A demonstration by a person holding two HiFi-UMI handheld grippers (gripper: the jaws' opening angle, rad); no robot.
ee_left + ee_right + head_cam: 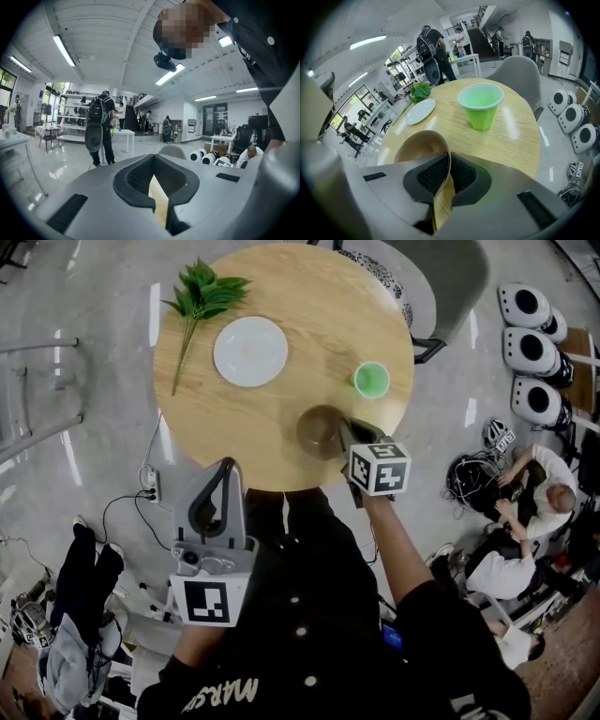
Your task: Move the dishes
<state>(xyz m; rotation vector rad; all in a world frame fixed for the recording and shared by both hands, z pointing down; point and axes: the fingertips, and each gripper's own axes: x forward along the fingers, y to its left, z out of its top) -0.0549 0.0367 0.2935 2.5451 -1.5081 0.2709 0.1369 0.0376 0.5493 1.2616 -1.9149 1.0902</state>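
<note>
1. I have the right gripper pinched on the near rim of the brown bowl. One jaw sits inside the wall and one outside, closed down to the wall's thickness. The bowl's base appears to rest on the round table, though the wall leans in the right gripper view, so I cannot be sure it sits flat.
2. The grip is on a single thin edge, so I judge the bowl will want to swing down once lifted. I would raise it slowly, hold the wrist level and avoid any twisting.
3. The green cup stands just ahead of the jaws and a little to the right, apart from the bowl. I would lift straight up before moving sideways so the bowl's far rim cannot knock it.
4. The white plate lies further ahead and to the left, with a leafy sprig beyond it. Both are well clear of the bowl.
5. The left gripper hangs off the table's near edge, by my body. Its jaws are drawn together with only a slit between them, and nothing is held there.
</note>
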